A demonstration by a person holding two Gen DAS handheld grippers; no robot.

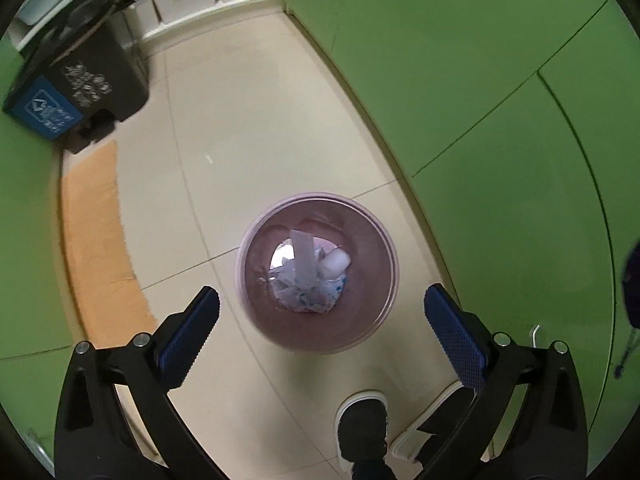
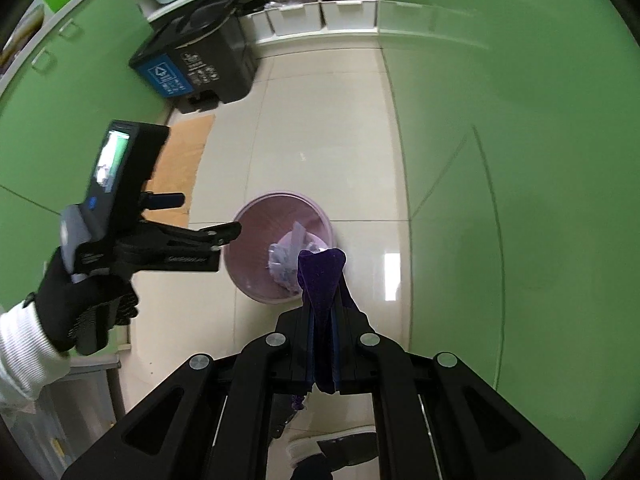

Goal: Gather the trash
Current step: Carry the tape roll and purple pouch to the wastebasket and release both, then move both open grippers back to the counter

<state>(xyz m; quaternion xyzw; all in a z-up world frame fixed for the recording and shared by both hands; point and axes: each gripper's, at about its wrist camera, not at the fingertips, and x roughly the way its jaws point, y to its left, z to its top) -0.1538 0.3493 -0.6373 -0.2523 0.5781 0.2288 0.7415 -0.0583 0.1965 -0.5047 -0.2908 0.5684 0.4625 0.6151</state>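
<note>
A pink round waste bin (image 1: 384, 240) stands on the tiled floor, with crumpled paper and wrappers (image 1: 308, 288) at its bottom. A pale strip (image 1: 302, 252) stands up among them, beside a white lump (image 1: 335, 262). My left gripper (image 1: 320, 292) hangs open directly over the bin, and nothing is between its blue pads (image 1: 188, 336). The right wrist view shows the bin (image 2: 256, 216) beyond my right gripper (image 2: 325, 296), which is shut on a dark purple cloth (image 2: 322, 272). In that view a black-gloved hand (image 2: 80, 312) holds the left gripper (image 2: 206, 216) to the left of the bin.
A dark recycling bin with a blue label (image 2: 196, 68) stands at the far left by an orange mat (image 1: 96, 232). Green cabinet fronts (image 1: 480, 100) line both sides of the narrow floor. White storage boxes (image 2: 296, 16) sit on a low shelf at the back. The person's shoes (image 1: 362, 428) are below.
</note>
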